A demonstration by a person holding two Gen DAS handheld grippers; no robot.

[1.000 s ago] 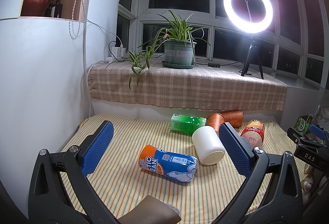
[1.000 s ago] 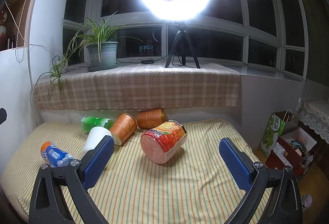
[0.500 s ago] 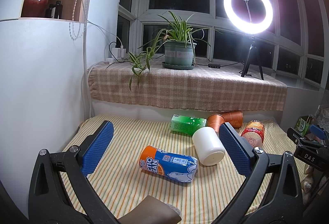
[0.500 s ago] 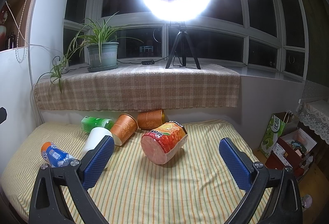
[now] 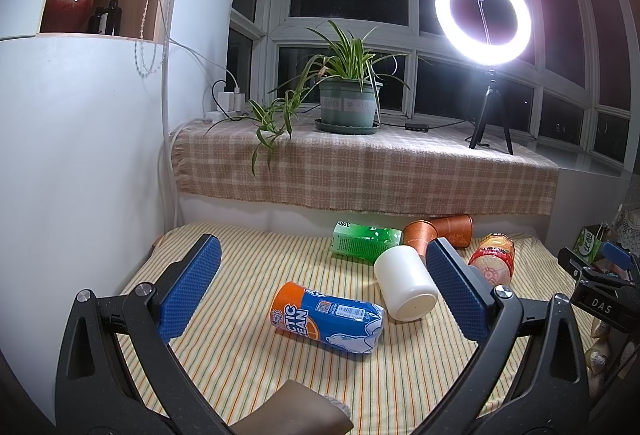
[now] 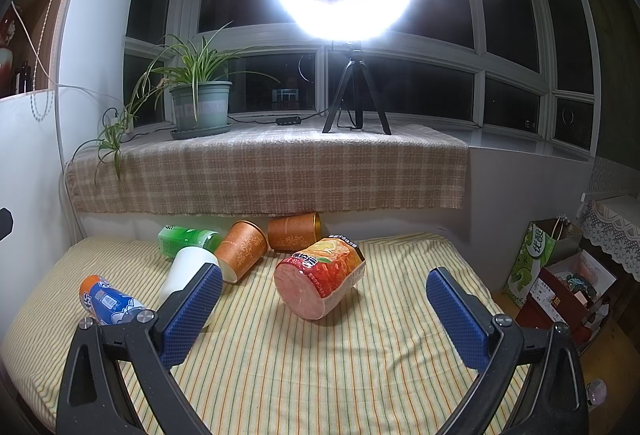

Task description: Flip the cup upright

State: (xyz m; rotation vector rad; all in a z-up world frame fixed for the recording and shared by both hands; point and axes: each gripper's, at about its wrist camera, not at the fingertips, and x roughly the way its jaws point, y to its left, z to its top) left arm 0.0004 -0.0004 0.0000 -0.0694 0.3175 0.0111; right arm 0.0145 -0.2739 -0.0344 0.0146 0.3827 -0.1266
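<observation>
Several cups lie on their sides on a striped cloth (image 5: 256,355). A white cup (image 5: 405,284) lies beside a blue and orange cup (image 5: 328,319); a green cup (image 5: 366,241) and two brown cups (image 5: 418,234) lie behind. A red and orange cup (image 6: 320,281) lies in the middle of the right wrist view, between my right gripper's fingers and beyond them. My left gripper (image 5: 320,293) is open and empty above the blue and orange cup. My right gripper (image 6: 324,317) is open and empty.
A ledge with a checked cloth (image 5: 360,167) carries a potted plant (image 5: 348,107) and a ring light on a tripod (image 5: 484,15). A white wall (image 5: 80,155) stands at the left. Boxes and bags (image 6: 560,275) sit on the floor past the right edge.
</observation>
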